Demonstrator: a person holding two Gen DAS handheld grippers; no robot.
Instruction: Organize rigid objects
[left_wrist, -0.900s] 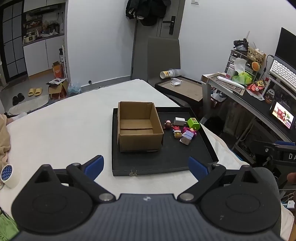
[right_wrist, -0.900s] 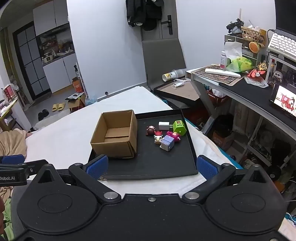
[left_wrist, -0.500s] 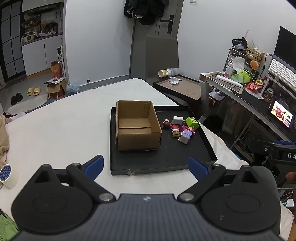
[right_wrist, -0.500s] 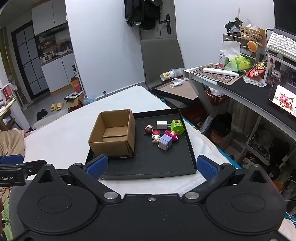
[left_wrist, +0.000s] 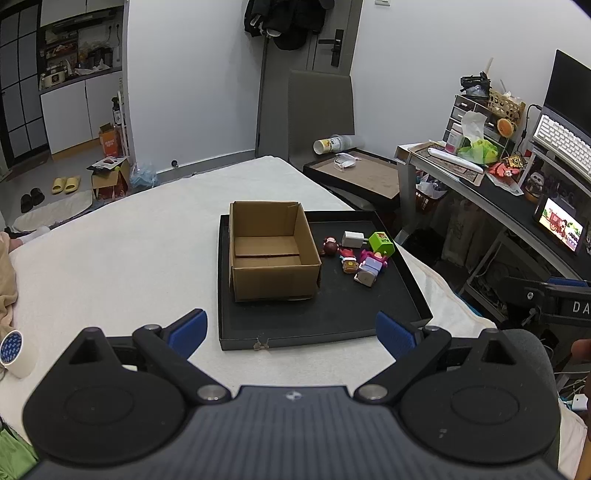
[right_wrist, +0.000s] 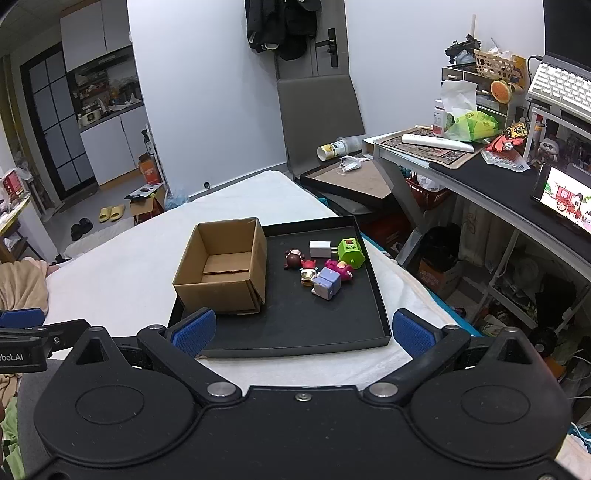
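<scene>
Since earlier: both views have drawn a little nearer the tray, which sits larger and lower in frame; nothing on it has shifted.
White-covered bed (left_wrist: 147, 258): carries the whole workspace; a roll of white tape (left_wrist: 14, 354) lies at its near left edge.
Shallow black rectangular tray (left_wrist: 325, 325): rests flat on the bed, holding the box and every toy.
Open brown cardboard box (left_wrist: 271, 251): stands on the tray's left half, empty inside, flaps up.
Small rigid toys (right_wrist: 325, 266): clustered on the tray's right half, beside the box but apart from it: a green block (right_wrist: 351, 252), a white charger cube (right_wrist: 320, 249), a lilac cube (right_wrist: 327, 283), a pink figure (right_wrist: 341, 268), a dark round figure (right_wrist: 293, 258) and a small red-gold figure (right_wrist: 307, 274).
Left gripper (left_wrist: 291, 330): blue pads spread wide, holding nothing, short of the tray's near edge.
Right gripper (right_wrist: 303, 330): likewise fully spread and empty, over the tray's near rim.
Progress: seemingly at the very start; no toy is boxed, all six remain to be picked.
</scene>
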